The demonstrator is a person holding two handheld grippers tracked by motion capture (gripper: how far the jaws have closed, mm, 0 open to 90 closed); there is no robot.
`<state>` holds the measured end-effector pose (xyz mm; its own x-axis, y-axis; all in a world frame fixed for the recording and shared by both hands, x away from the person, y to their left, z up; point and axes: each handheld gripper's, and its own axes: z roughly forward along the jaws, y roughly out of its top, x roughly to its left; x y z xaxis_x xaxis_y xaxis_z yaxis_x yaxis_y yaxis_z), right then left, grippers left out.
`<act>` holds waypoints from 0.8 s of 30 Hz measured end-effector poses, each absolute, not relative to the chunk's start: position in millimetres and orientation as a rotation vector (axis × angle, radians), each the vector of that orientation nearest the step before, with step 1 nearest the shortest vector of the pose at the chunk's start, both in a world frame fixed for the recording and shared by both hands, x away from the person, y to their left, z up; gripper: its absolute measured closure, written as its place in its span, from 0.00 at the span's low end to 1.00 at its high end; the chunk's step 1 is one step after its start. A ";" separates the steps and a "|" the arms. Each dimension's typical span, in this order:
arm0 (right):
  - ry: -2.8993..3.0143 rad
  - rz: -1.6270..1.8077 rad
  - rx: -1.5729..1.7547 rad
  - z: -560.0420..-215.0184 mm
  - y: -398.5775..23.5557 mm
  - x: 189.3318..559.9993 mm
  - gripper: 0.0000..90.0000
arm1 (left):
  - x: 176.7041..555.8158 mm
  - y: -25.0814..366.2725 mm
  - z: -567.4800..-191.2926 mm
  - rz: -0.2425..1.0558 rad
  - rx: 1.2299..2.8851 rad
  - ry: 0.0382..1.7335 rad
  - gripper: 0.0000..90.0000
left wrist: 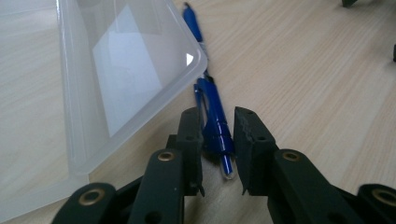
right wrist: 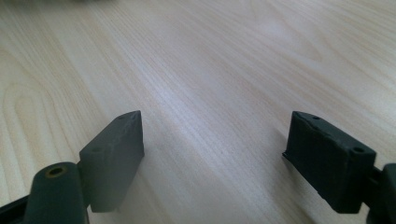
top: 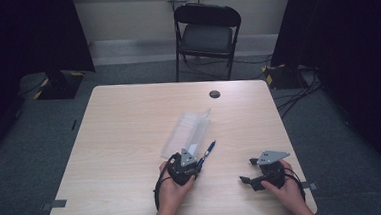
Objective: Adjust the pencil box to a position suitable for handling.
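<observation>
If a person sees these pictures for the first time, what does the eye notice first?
The blue pen lies on the wooden table between the jaws of the left gripper, right beside a clear plastic case. The right gripper rests wide open over bare wood. A black folding chair stands beyond the table.

1. The tabletop (top: 130, 141) is light wood grain, with a dark round hole (top: 214, 94) near its far edge.
2. A clear plastic box (top: 186, 133) lies near the middle.
3. A blue pen (top: 206, 154) lies just beside the box's corner.
</observation>
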<state>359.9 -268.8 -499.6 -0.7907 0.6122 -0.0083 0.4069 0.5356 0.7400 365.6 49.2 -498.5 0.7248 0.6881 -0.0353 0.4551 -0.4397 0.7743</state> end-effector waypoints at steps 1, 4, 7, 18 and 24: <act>2.509 1.106 0.853 -499.6 -268.8 359.9 0.20 | 366.0 50.8 -497.9 0.371 2.126 0.842 0.82; 2.509 1.106 0.853 -499.6 -268.7 359.9 0.20 | 363.0 55.2 -496.3 0.333 2.143 0.834 0.83; 2.508 1.107 0.856 -499.6 -268.7 359.9 0.20 | 358.2 63.6 -494.5 0.322 2.167 0.820 0.83; 2.508 1.106 0.854 -499.6 -268.7 360.0 0.20 | 328.6 111.8 -490.4 0.309 2.223 0.804 0.83; 2.508 1.108 0.858 -499.6 -268.6 360.1 0.20 | 319.4 131.8 -491.0 0.271 2.184 0.860 0.83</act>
<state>360.1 -268.6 -499.6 -0.7890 0.6143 -0.0054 0.4096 0.5326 0.7406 319.4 131.8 -491.0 0.7506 0.6566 -0.0740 0.4953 -0.4849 0.7208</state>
